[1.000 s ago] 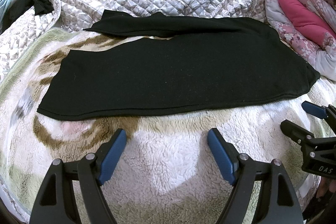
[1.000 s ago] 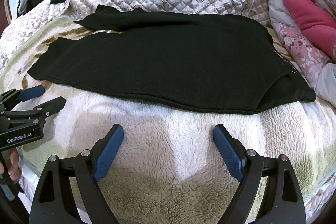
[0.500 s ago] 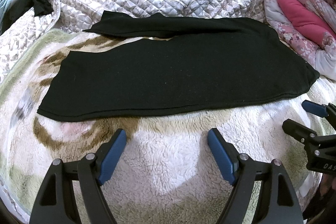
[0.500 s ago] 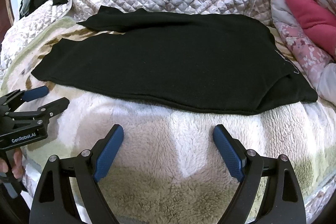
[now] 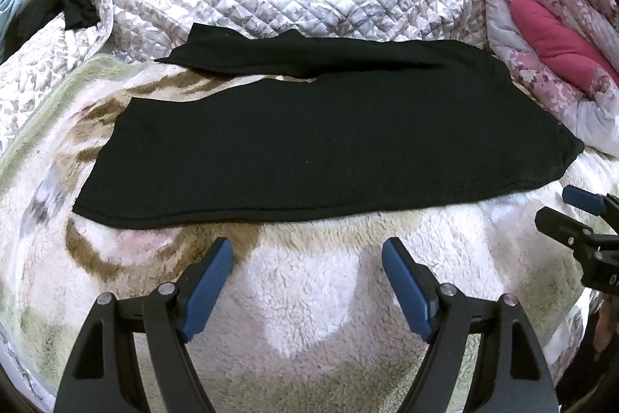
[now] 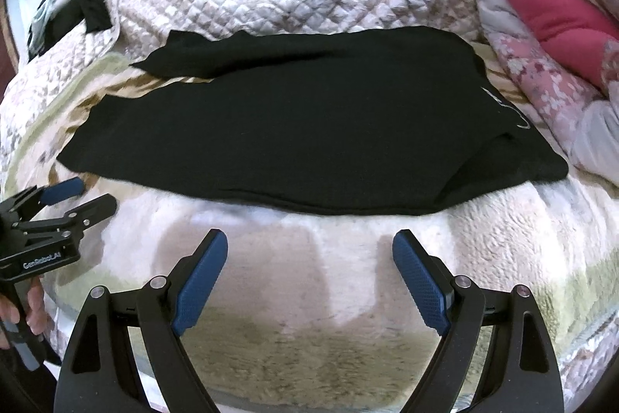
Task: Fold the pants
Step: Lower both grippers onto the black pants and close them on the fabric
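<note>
Both tongs wide and empty: left gripper and right gripper hover over the fleece blanket, short of the near hem of the black pants. Pants lie flat across the blanket, 2 legs spread apart at the left end, waist at right near the pink floral bedding. My read: pinch the far leg's cuff and waist corner together, carry it over onto the near leg, keep edges aligned; no containers in view.
</note>
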Available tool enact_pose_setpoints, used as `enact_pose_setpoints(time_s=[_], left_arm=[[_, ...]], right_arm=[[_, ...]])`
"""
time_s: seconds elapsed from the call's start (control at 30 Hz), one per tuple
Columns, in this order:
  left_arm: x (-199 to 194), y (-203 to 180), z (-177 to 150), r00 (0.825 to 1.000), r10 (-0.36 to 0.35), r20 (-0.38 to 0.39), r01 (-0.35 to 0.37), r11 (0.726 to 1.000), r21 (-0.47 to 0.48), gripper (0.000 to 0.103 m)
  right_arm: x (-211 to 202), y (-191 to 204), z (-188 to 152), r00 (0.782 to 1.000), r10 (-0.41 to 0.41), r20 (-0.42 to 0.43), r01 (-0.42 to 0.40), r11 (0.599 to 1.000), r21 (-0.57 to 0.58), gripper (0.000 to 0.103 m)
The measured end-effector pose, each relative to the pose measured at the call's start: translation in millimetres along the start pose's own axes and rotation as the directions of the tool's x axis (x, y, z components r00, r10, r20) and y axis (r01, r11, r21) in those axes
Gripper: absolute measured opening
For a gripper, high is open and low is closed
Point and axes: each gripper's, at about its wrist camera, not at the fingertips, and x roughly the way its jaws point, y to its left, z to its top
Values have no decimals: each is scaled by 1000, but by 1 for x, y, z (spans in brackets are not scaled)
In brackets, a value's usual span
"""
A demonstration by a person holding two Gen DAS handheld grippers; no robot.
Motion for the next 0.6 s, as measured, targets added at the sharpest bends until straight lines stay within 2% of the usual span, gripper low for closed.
enact_pose_setpoints(time_s=[0.13,0.27,0.33,0.43,0.53,0.6], left_arm=[[-5,11,3,1000,-1,23,1,999,-37,81],[-5,39,5,1000,5,20,-2,990,-142,81],[-1,57,5,1000,5,7,-3,977,-215,81],[8,80,5,1000,-10,-21,2,947,-322,81],[13,94,5,999,-43,-10,36,920,-389,81],[16,101,6,999,-36,-2,32,909,-416,81]], right_arm=[[-5,-14,2,1000,-23,17,22,999,37,87],[-10,-47,6,998,-50,31,44,986,164,87],[-10,-63,6,998,-54,24,47,971,233,87],[-7,-82,9,1000,0,31,-10,942,334,87],[-3,-87,15,999,10,42,-25,931,364,87],[-1,-95,21,998,16,57,-37,921,388,87]])
